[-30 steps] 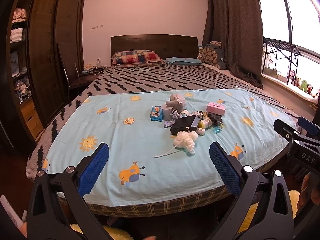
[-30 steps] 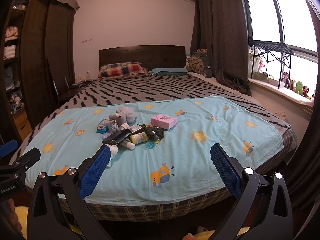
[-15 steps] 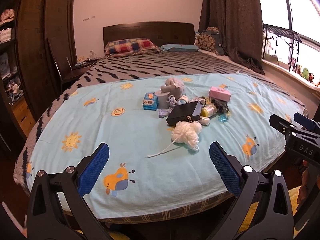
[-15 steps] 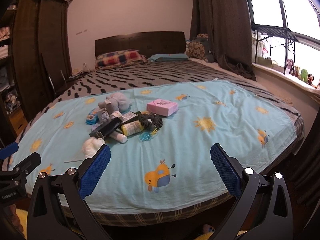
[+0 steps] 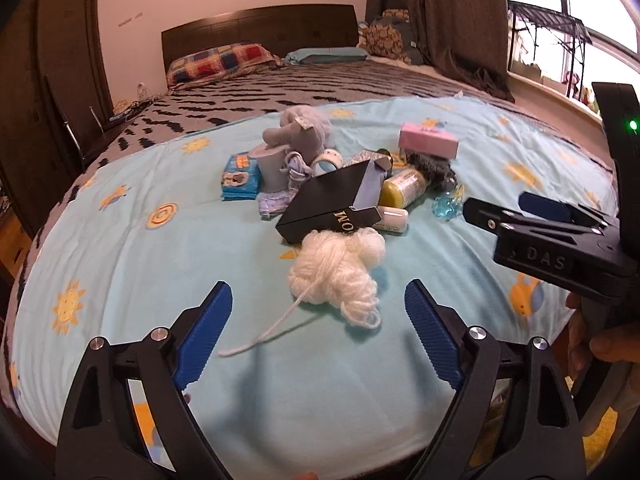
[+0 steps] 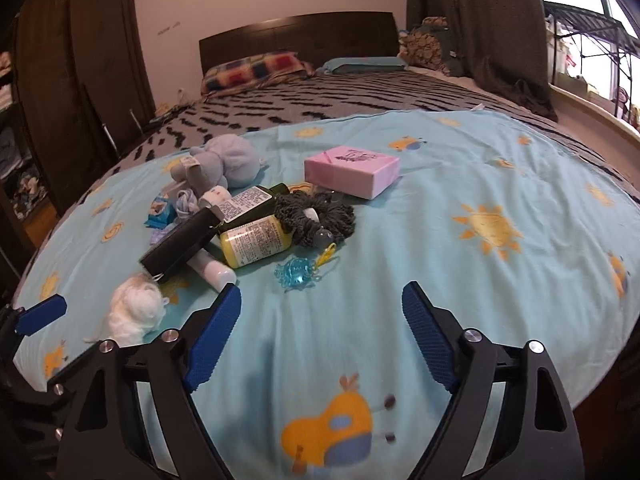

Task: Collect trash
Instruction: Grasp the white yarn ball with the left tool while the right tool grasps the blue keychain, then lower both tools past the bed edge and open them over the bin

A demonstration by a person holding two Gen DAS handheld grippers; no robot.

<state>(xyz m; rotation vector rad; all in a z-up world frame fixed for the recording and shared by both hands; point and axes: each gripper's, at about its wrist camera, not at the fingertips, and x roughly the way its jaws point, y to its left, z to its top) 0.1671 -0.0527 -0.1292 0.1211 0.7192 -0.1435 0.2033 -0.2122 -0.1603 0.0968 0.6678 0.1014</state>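
Clutter sits heaped near the middle of a light blue bedsheet (image 5: 132, 264) printed with suns and birds. Nearest the left gripper (image 5: 318, 332), whose blue-padded jaws stand wide apart and empty above the sheet, lies a tangle of white yarn (image 5: 336, 268) with one loose strand trailing toward the left finger. Just behind the yarn and touching it is a black box (image 5: 328, 208); beside that lie a yellow bottle (image 5: 402, 188), a white tube (image 5: 394, 216) and a clear blue plastic trinket (image 5: 446, 205). A pink box (image 6: 352, 170) and a grey plush toy (image 6: 220, 164) rest farther back. The right gripper (image 6: 320, 328) is likewise spread open, holding nothing, with the blue trinket just ahead of its fingers.
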